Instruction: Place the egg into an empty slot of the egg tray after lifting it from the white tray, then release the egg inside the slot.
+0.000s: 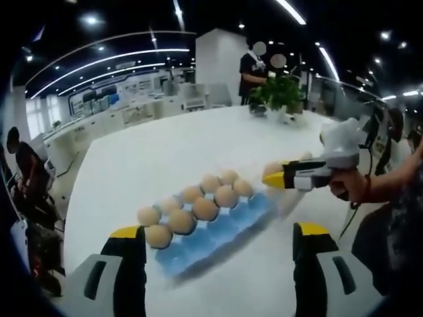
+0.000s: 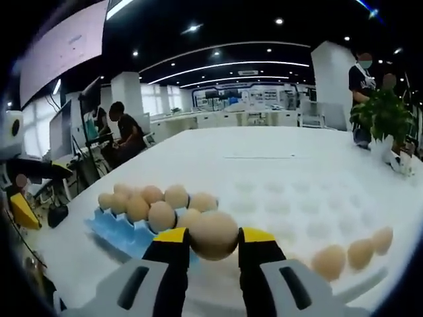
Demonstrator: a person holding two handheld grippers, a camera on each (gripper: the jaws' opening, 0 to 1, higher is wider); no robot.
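Observation:
My right gripper is shut on a tan egg, held above the near edge of the white table. To its left lies the blue egg tray, with several eggs in its slots. The white tray, with shallow dimples, spreads to the right and has three eggs along its near edge. In the left gripper view, my left gripper stands open just in front of the blue egg tray. The right gripper comes in from the right, over the tray's far end.
A potted plant stands at the far end of the white table, with a person behind it. Another person sits at desks beyond the table's left side. A hand holds the right gripper.

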